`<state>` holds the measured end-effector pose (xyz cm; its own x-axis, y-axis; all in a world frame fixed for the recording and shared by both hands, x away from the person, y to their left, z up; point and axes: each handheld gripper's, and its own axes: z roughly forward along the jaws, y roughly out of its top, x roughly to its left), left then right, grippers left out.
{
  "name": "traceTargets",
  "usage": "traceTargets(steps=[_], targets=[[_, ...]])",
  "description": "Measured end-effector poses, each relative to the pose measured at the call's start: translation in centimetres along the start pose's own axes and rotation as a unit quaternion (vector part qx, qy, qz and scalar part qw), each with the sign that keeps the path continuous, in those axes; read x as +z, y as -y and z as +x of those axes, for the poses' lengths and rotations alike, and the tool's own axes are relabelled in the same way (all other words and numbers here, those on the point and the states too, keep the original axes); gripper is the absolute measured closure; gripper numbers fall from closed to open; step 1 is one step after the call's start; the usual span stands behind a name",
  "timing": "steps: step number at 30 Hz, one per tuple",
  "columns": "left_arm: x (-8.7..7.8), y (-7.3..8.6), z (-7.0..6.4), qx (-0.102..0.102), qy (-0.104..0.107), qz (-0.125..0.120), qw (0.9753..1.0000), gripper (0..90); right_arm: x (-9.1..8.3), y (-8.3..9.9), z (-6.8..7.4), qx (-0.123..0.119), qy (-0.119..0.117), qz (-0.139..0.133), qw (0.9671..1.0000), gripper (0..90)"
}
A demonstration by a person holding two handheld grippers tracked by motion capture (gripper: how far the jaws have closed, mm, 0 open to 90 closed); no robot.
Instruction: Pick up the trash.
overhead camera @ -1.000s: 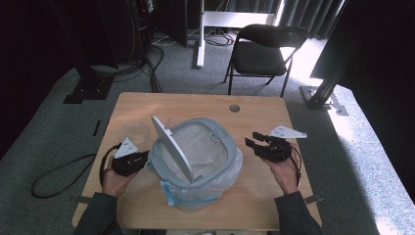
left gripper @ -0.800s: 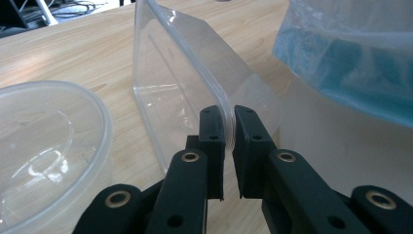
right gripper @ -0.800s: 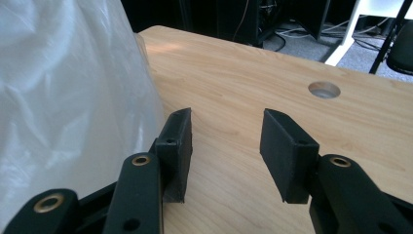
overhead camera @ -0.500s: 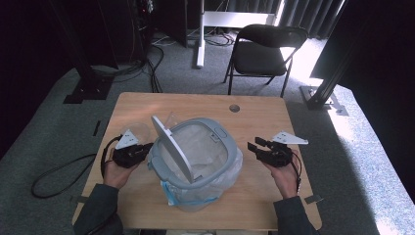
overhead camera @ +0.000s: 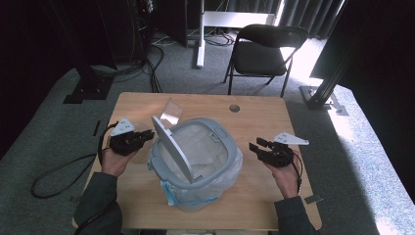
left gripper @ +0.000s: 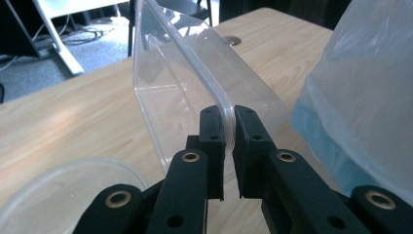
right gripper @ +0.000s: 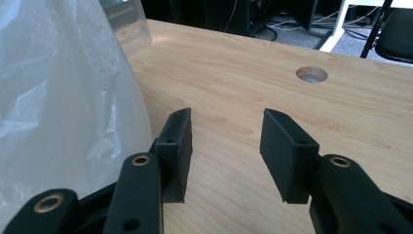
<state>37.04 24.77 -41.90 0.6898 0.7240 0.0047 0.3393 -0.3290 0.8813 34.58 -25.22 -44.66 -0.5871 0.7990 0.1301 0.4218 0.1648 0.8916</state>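
Wooden table [overhead camera: 254,105]; lined bin [overhead camera: 215,169]; left hand-held gripper [left gripper: 229,131] pinching clear tray [left gripper: 175,83].

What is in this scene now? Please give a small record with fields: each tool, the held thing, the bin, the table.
left tool: shut on the rim of the clear plastic container
right tool: open, empty, above the table beside the bin bag
clear plastic container: tilted on edge, left of the bin
bin: grey, lid raised, lined with a clear bag
round clear lid: lies flat on the table under the left tool
table: light wood, with a round cable hole
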Motion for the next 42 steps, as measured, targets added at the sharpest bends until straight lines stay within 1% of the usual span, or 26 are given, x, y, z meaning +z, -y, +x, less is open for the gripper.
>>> traceTargets(steps=[7, 12, 15, 17, 20, 22, 23, 24, 26, 28, 31, 32, 33, 34, 38, 40, 42], targets=[[-1.1, -1.5, 0.8, 0.003, -0.002, -0.018, 0.9998, 83.8, 0.0, 0.0, 0.0, -0.001, 0.002, 0.002, 1.0, 54.2], [-1.8, -3.0, 0.9, 0.013, 0.004, -0.031, 0.9994, 83.8, -0.1, -0.3, 0.1, -0.004, 0.002, 0.0, 1.0, 54.4], [-2.1, -3.8, 1.0, 0.017, 0.006, -0.038, 0.9991, 83.7, -0.2, -1.0, 0.3, -0.008, 0.006, -0.004, 0.9999, 57.4], [-2.3, -4.4, 1.1, 0.019, 0.008, -0.043, 0.9989, 83.7, -0.1, -1.2, 0.3, -0.009, 0.007, -0.004, 0.9999, 57.8], [-2.4, -5.2, 1.2, 0.025, 0.012, -0.046, 0.9986, 83.8, 0.1, -1.9, 0.4, -0.017, 0.008, -0.003, 0.9998, 60.2], [-2.4, -5.8, 1.2, 0.027, 0.013, -0.049, 0.9984, 83.8, 0.2, -2.4, 0.3, -0.022, 0.009, -0.003, 0.9997, 62.8], [-2.4, -6.1, 1.3, 0.029, 0.015, -0.051, 0.9982, 83.8, 0.4, -3.1, 0.2, -0.024, 0.008, -0.005, 0.9997, 65.3], [-2.4, -6.4, 1.3, 0.03, 0.016, -0.052, 0.9981, 83.8, 0.4, -3.1, 0.2, -0.024, 0.008, -0.005, 0.9997, 65.3], [-2.5, -7.0, 1.4, 0.035, 0.017, -0.054, 0.9978, 83.8, 0.5, -3.5, 0.0, -0.023, 0.006, -0.006, 0.9997, 68.2], [-2.6, -7.7, 1.3, 0.039, 0.021, -0.058, 0.9973, 83.7, 0.7, -4.0, -0.1, -0.023, 0.004, -0.006, 0.9997, 71.2], [-2.7, -8.5, 1.1, 0.045, 0.026, -0.062, 0.9967, 83.8, 1.0, -4.7, -0.1, -0.03, 0.004, -0.005, 0.9995, 74.1], [-2.7, -8.5, 1.1, 0.045, 0.026, -0.062, 0.9967, 83.8, 1.0, -4.7, -0.1, -0.03, 0.004, -0.005, 0.9995, 74.1], [-2.7, -9.1, 0.8, 0.05, 0.035, -0.067, 0.9959, 83.7, 1.4, -5.3, 0.0, -0.037, 0.004, -0.001, 0.9993, 75.1], [-2.7, -9.3, 0.7, 0.05, 0.038, -0.068, 0.9957, 83.8, 1.5, -5.5, 0.0, -0.039, 0.004, -0.001, 0.9992, 75.5], [-2.6, -9.9, 0.4, 0.054, 0.049, -0.072, 0.9948, 83.8, 1.9, -6.3, -0.1, -0.038, -0.001, -0.002, 0.9993, 80.3], [-2.5, -10.2, 0.2, 0.059, 0.054, -0.071, 0.9942, 83.7, 2.1, -6.8, -0.2, -0.037, -0.006, -0.003, 0.9993, 82.6], [-2.4, -10.6, 0.0, 0.062, 0.058, -0.073, 0.9937, 83.7, 2.4, -7.3, -0.2, -0.037, -0.005, -0.001, 0.9993, 84.3]])
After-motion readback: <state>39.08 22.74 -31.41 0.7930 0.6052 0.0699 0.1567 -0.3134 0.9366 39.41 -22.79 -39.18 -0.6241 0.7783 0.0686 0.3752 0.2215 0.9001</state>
